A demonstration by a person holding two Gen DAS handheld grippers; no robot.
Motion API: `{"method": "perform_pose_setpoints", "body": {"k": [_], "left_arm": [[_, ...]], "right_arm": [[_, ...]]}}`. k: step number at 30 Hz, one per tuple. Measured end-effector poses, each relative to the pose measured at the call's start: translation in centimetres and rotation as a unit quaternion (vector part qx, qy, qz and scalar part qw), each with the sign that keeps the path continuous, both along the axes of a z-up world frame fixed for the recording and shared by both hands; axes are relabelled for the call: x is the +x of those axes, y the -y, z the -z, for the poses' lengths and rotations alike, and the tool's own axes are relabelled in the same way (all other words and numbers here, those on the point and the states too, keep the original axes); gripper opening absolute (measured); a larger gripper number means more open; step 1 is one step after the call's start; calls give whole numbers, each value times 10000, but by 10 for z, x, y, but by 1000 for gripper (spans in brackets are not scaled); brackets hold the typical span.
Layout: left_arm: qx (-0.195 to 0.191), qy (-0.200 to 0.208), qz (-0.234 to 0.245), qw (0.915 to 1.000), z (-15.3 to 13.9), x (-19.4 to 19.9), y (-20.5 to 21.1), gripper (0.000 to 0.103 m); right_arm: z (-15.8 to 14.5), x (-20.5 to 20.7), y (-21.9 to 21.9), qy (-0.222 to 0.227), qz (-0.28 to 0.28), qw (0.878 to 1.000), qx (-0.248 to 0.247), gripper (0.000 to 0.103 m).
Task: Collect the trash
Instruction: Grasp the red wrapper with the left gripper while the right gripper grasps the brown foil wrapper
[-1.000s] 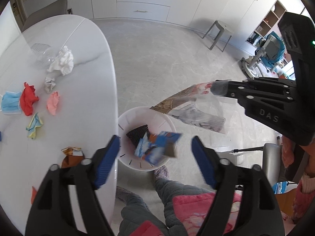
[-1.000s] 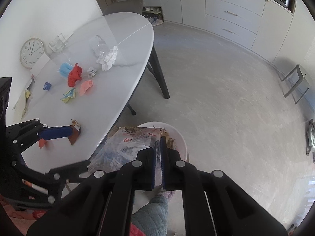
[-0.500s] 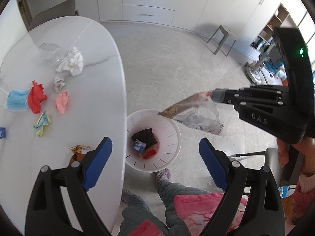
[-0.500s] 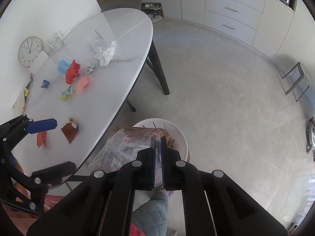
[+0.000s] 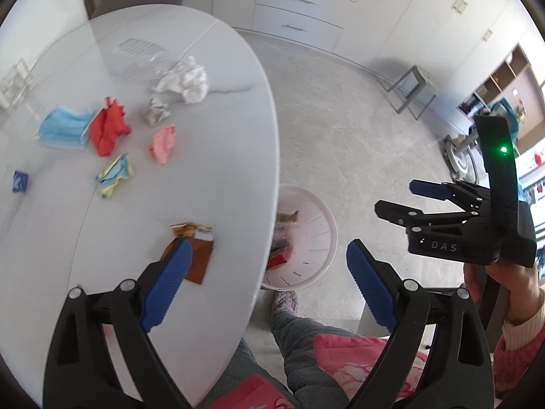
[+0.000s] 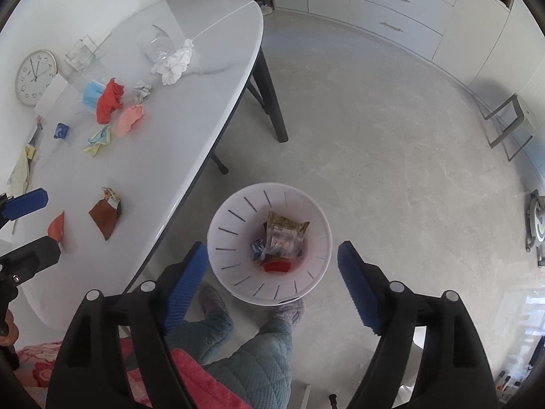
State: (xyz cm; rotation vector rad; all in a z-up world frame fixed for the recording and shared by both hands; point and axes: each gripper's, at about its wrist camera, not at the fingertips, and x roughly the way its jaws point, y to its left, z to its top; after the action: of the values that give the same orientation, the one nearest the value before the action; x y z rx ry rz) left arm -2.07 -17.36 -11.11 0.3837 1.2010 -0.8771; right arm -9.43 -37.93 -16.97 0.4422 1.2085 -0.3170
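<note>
A white bin [image 6: 320, 238] stands on the floor beside the white oval table [image 5: 221, 136]. My right gripper [image 6: 272, 248] hangs over the bin; its jaws are opening with nothing between them. A clear plastic wrapper [image 6: 284, 238] lies in the bin on other scraps. My left gripper [image 5: 269, 252] is open and empty above the table's edge, its left finger over a brown wrapper [image 5: 199, 255]. Farther along the table lie crumpled white paper [image 5: 185, 80], a red scrap [image 5: 107, 127], a blue mask [image 5: 61, 129] and a pink scrap [image 5: 163, 141].
A clear plastic bottle [image 5: 139, 56] lies at the table's far end. A clock [image 6: 35, 76] leans by the wall. The dark table leg [image 6: 269, 102] and a metal stool [image 5: 414, 88] stand on the floor. The person's slippered feet [image 6: 286, 310] touch the bin.
My right gripper opened and the clear wrapper fell into the bin. My left gripper moved left from over the bin to the table's edge.
</note>
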Motion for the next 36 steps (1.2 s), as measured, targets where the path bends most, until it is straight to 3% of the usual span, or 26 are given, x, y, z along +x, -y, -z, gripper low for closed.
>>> {"method": "perform_pose_setpoints", "body": {"k": [5,14,24,30,36], "left_arm": [[-30,-20,-267,9996,-1,11,-17,88],[75,56,-1071,9942,-3,40,-70,88],[272,173,-2336,9718,1,70,-170,90],[313,-171,-2953,9547,23,75,-216,93],[440,-460,-3298,9419,54,79,-228,93]], "right_arm": [[-12,9,-9,113,-19,9998,-167,91],[-38,40,-35,545,-158,9983,-149,100],[-51,92,-101,857,-972,9915,-94,100],[-37,113,-140,734,-1333,9884,28,100],[-21,119,-164,568,-1457,9877,39,100]]}}
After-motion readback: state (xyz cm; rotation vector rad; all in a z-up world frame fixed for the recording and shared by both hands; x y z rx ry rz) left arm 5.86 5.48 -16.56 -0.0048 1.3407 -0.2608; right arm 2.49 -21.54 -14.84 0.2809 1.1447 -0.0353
